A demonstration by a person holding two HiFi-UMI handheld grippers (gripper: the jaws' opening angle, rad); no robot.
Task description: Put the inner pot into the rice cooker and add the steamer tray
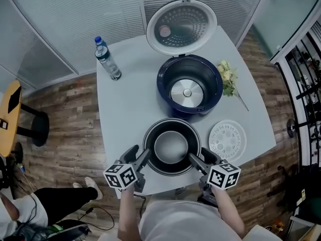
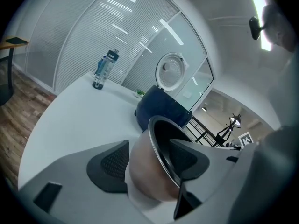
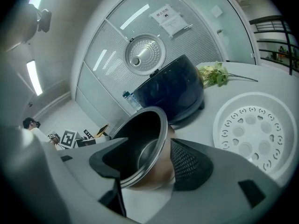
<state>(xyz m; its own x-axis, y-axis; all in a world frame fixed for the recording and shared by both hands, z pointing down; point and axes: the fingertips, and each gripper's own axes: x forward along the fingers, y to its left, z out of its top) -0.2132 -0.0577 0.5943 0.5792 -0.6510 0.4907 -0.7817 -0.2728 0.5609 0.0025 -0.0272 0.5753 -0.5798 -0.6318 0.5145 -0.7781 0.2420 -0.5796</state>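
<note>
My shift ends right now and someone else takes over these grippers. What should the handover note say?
The left gripper is shut on the inner pot at its left rim, one finger inside, one outside.
The right gripper is shut likewise on the right rim.
The pot is at the near edge of the table, before the rice cooker, whose lid is up and whose well is empty.
The steamer tray lies on the table right of the pot.
Done: pot gripped.
Left: pot into cooker, then add the tray.
</note>
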